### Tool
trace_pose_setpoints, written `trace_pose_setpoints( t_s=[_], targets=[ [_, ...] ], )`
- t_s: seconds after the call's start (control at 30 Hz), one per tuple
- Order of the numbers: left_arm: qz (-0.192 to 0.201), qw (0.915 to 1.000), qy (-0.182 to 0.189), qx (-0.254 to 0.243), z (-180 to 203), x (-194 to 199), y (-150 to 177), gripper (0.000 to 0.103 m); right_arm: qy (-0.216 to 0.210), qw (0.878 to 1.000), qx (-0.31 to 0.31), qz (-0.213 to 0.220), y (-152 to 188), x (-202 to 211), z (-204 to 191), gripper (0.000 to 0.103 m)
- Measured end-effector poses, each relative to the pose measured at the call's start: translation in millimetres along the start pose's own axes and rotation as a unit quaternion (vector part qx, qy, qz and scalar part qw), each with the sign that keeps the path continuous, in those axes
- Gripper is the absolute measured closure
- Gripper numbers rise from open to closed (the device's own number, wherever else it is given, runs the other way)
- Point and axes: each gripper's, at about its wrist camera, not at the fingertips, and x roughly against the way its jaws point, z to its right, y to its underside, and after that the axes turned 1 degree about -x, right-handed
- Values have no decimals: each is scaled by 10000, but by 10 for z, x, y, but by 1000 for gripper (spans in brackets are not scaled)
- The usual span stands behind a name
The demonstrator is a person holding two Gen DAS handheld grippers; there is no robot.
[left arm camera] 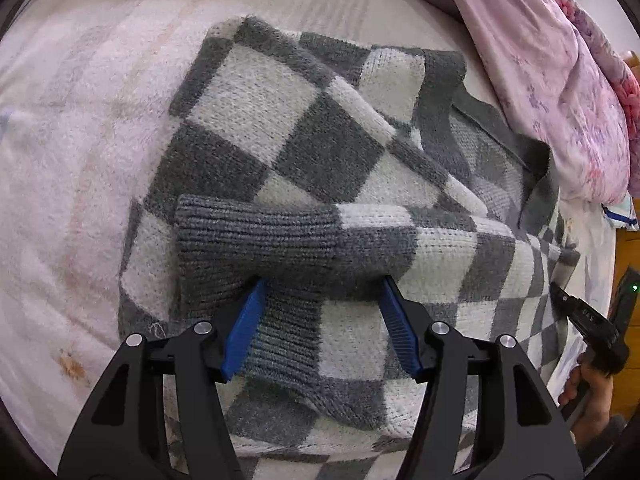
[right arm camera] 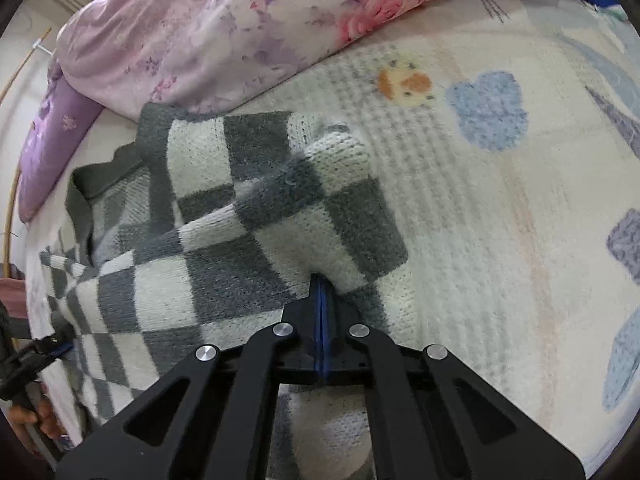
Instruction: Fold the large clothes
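Observation:
A grey-and-white checkered knit sweater [left arm camera: 320, 152] lies partly folded on the bed. Its sleeve with a grey ribbed cuff [left arm camera: 256, 236] lies across the body. My left gripper [left arm camera: 322, 292] is open, its blue pads on either side of the sleeve just behind the cuff. In the right wrist view the sweater [right arm camera: 240, 248] has a folded flap. My right gripper [right arm camera: 322, 284] is shut on the sweater's edge, under that flap. The right gripper also shows in the left wrist view [left arm camera: 560, 300] at the far right.
A white fleece blanket [left arm camera: 72, 160] with printed cartoon shapes [right arm camera: 488, 108] covers the bed. A pink floral duvet [right arm camera: 240, 20] is heaped along the sweater's far side. A purple pillow [right arm camera: 52, 148] lies beside it. A wooden edge [left arm camera: 628, 248] shows past the bed.

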Motion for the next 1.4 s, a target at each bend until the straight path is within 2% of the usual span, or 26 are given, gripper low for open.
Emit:
trace_pose_setpoints(
  t_s=[0.13,0.17,0.23,0.3,0.37,0.43,0.53,0.67,0.77,0.83,0.93,0.97,1.0,1.03,1.1,1.2,1.3,1.4],
  targets=[
    [-15,9999,132,-26,-7,136,70,44,83,9997,239,22,76,245,-182,103],
    [52,9998,156,-93,3,229,116,44,48,9993,369,76,135,346,-246,97],
    [125,9996,117,-218,-13,364,237,44,-110,9983,552,146,340,590,-317,97],
    [98,9995,119,-273,-45,433,381,43,-124,9979,634,-40,581,685,-328,97],
    [-38,9995,86,-285,-81,408,523,43,-102,9982,525,-283,792,647,-268,97],
    [-246,9995,-53,-194,-143,272,641,44,143,9974,471,-529,997,486,-163,103],
    [-199,9998,73,-28,-260,184,697,42,-9,9989,153,-445,1130,304,-10,103],
    [-269,9996,38,38,-253,160,629,41,156,9992,36,-362,1135,215,-27,103],
    [-391,9991,105,92,-264,193,584,41,137,9987,-89,-490,1074,300,-42,103],
    [-424,9989,194,85,-270,301,574,42,-48,9980,-228,-583,1014,426,-57,98],
    [-301,9975,604,202,-261,505,484,42,-238,9989,-245,-309,804,675,-73,72],
    [-272,9956,826,343,-319,580,455,42,-228,9993,-233,-157,739,748,-90,51],
    [-230,9921,1081,599,-378,642,394,42,-184,9995,-239,26,636,825,-96,42],
    [-167,9899,1152,806,-432,690,322,42,-185,9995,-242,93,550,850,-93,42],
    [-55,9905,1036,903,-493,717,173,42,-185,9993,-284,151,337,829,-72,42],
    [72,9957,504,774,-506,664,-131,42,-107,9991,-343,225,37,770,-34,43],
    [135,9975,114,690,-537,563,-466,42,12,9990,-397,227,-253,645,-40,42],
    [257,9974,-81,667,-560,487,-779,42,-52,9981,-569,233,-497,524,32,41]
  ],
)
